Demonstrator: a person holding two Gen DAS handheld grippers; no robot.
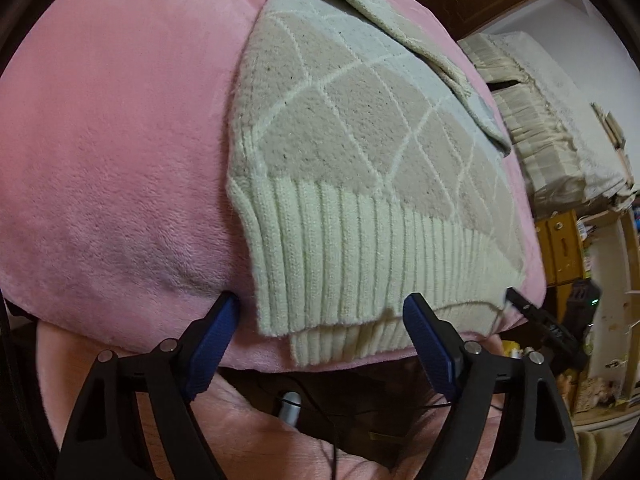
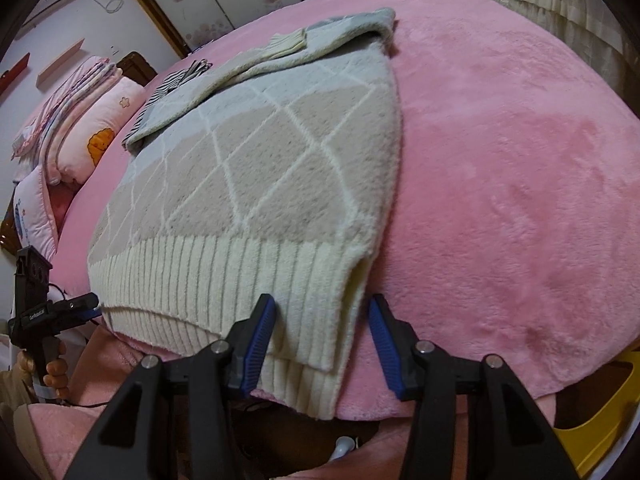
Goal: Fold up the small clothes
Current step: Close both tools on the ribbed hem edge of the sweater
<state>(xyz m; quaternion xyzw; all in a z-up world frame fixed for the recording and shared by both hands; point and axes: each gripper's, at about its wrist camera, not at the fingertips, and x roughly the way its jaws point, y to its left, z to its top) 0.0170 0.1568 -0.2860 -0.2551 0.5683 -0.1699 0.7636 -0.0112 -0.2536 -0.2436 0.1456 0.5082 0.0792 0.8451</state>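
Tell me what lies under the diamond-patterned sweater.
The sweater lies on the pink blanket. At its far end a striped garment pokes out from beneath a folded sleeve. Anything else underneath is covered.

Both wrist views close, downward, sharing sweater (image 1: 360, 184) hem.

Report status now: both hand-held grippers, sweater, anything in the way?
Left hand-held gripper and right hand-held gripper open, straddling hem corners. Sweater flat, sleeves folded in. Nothing blocking.
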